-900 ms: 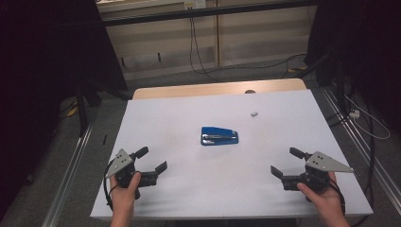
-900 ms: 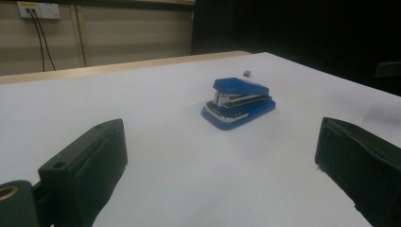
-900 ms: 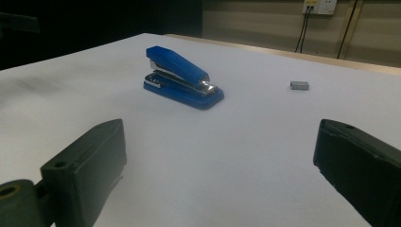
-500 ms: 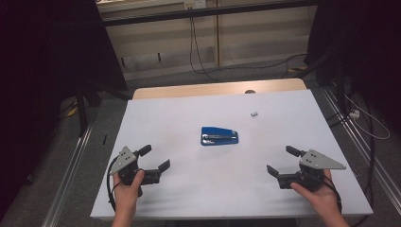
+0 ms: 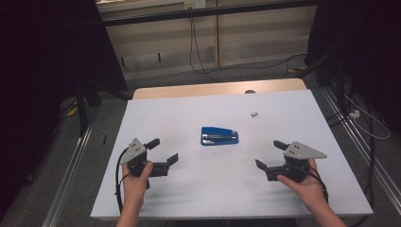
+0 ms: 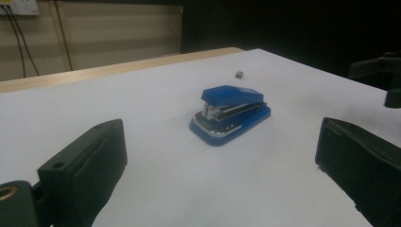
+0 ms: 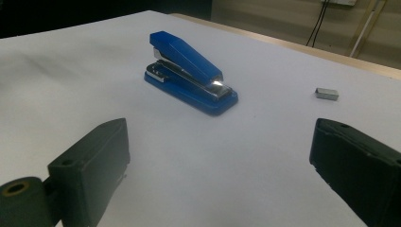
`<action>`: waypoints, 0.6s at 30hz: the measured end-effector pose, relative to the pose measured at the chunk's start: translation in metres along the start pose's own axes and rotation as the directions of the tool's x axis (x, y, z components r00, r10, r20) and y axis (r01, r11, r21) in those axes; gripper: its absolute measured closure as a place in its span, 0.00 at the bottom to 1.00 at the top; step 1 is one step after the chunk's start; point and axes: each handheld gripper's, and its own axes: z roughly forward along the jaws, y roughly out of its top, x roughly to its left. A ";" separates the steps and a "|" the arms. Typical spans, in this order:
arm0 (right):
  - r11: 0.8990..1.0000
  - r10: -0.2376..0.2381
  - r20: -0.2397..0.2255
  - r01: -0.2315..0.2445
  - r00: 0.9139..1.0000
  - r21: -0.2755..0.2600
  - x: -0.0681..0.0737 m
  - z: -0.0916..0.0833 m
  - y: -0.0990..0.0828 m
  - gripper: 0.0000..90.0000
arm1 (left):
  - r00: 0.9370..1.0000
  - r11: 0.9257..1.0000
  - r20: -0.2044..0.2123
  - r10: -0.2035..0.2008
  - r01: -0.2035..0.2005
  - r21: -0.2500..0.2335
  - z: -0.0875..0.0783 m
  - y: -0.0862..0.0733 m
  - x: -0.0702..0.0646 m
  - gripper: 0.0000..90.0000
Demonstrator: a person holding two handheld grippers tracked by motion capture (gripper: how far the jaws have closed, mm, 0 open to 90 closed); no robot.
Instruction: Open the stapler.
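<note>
**Both claws wide, stapler untouched at centre**

From the high view I see the blue plastic stapler with a bright metal magazine (image 5: 219,136) lying flat near the middle of the white surface (image 5: 198,189), its long axis running left to right across the picture. Nothing touches it.

My left claw (image 5: 163,151) sits near the front left of the surface, held by the left hand (image 5: 137,182). Its 2 jaws stand wide apart with nothing between them. In the left gripper view the stapler (image 6: 231,113) lies ahead between the 2 black jaws, well apart from both, with its hinged blue top toward the left of that picture.

My right claw (image 5: 270,154) sits near the front right, held by the right hand (image 5: 305,182), with the grey three-cornered plate (image 5: 302,150) on top. Its jaws are also wide and hold nothing. In the right gripper view the stapler (image 7: 189,71) lies ahead and left of centre, well apart from the jaws, a glint on its metal front end.

A small grey metal block (image 5: 254,114), possibly a strip of staples, lies alone on the surface beyond the stapler and to its right, apart from it. It also shows in the left gripper view (image 6: 239,74) and in the right gripper view (image 7: 326,93).

The 2 claws are well apart from each other, 1 on each side of the stapler.
</note>
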 end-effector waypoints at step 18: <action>1.000 0.019 -0.051 -0.019 0.999 0.007 0.006 0.045 0.018 0.08 | 0.999 1.000 0.029 -0.014 0.013 0.015 0.034 0.007 0.004 0.03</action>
